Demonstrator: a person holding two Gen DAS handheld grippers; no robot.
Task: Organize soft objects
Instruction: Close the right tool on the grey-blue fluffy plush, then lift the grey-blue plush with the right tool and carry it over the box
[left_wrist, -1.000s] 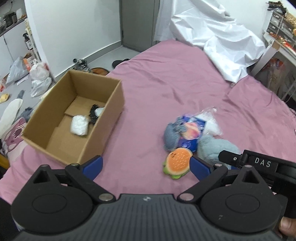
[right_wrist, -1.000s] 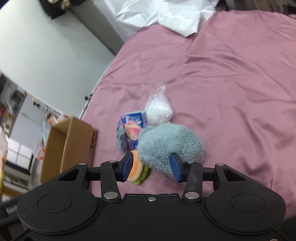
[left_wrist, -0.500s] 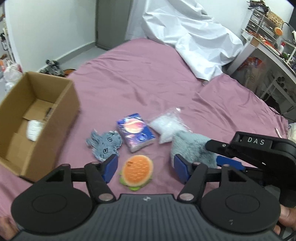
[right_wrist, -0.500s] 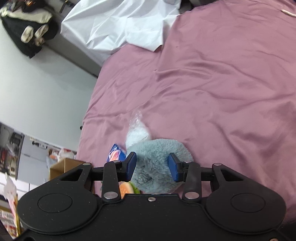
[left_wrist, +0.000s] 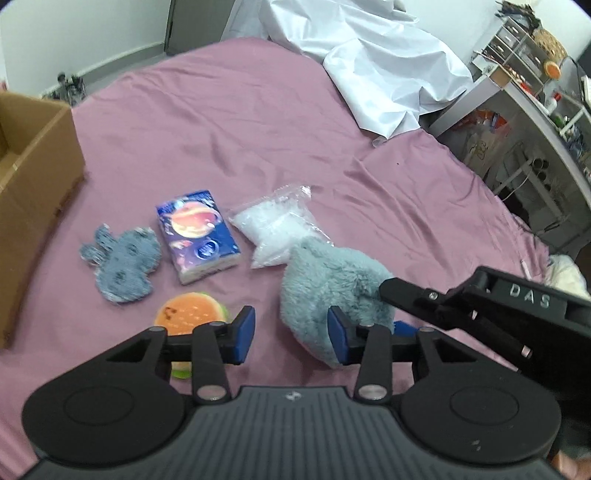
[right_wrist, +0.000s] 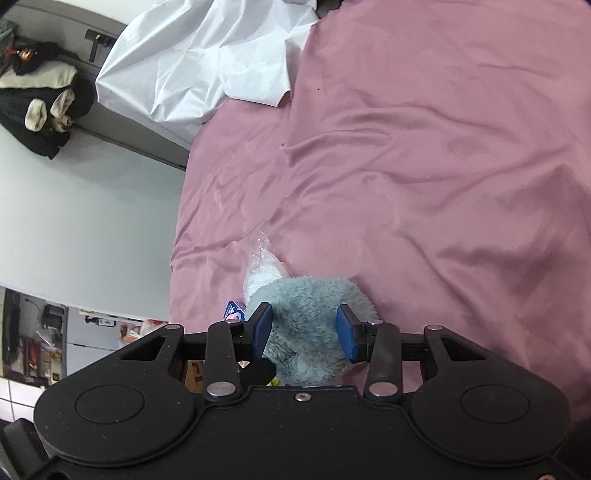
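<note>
The plush (right_wrist: 314, 325) sits near me on the pink bed (left_wrist: 221, 122), right of the other soft things, and my right gripper (right_wrist: 304, 326) straddles it, jaws part open on either flank, not yet pinching, I judge. My left gripper (left_wrist: 291, 330) hangs empty and part open just left of it; the box (left_wrist: 37, 177) lies far left.

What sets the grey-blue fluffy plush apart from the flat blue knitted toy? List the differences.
The fluffy plush is bulky and rounded; the knitted toy lies flat and thin. The plush has long shaggy pile; the knitted toy shows an open stitched texture. The plush sits between the right gripper fingers; the knitted toy lies untouched near the cardboard box. Both are bluish and rest on the pink sheet.
</note>
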